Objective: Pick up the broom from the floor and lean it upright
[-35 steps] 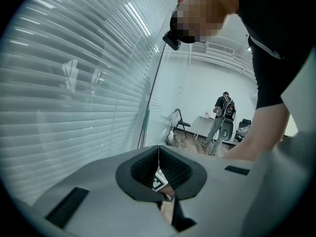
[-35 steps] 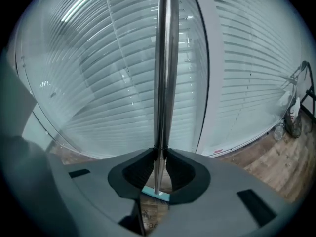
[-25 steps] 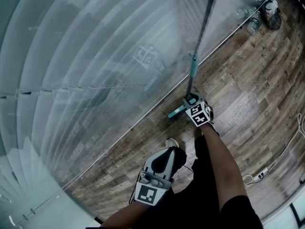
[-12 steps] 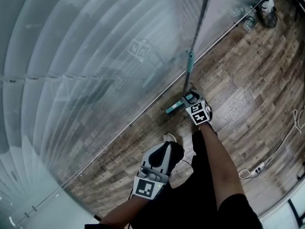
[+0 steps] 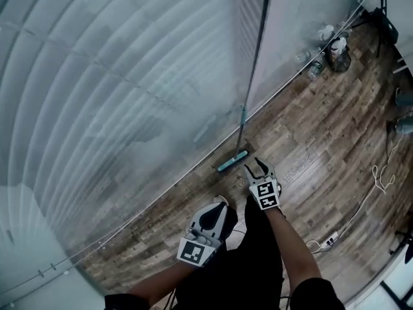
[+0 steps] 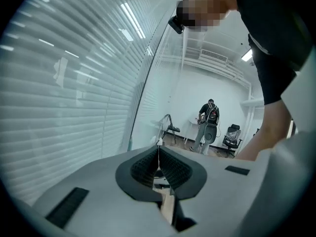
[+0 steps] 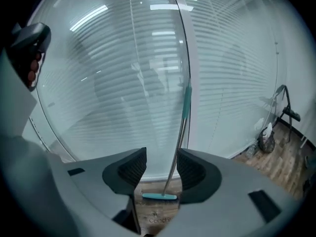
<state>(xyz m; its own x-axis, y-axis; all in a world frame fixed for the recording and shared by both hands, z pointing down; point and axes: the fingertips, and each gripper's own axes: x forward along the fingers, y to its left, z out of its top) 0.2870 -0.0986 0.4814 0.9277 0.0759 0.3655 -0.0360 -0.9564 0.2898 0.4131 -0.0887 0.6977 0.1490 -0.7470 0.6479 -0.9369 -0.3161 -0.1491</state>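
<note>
The broom stands upright and leans on the glass wall with blinds, its teal head on the wood floor at the wall's foot. My right gripper is open just in front of the head, apart from it; its jaws have just been opening and nothing lies between them. In the right gripper view the broom shows through the gap of the right gripper, farther off. My left gripper is lower left, shut and empty. In the left gripper view the left gripper has its pads together.
Bottles and a dark bag sit by the wall at the far right. A white cable with a power strip runs over the floor on the right. A person, a folding stand and a chair stand far off.
The right gripper has let go of the broom's lower handle, opened and drawn back from it. Both grippers have risen. The broom stays leaning on the glass.
</note>
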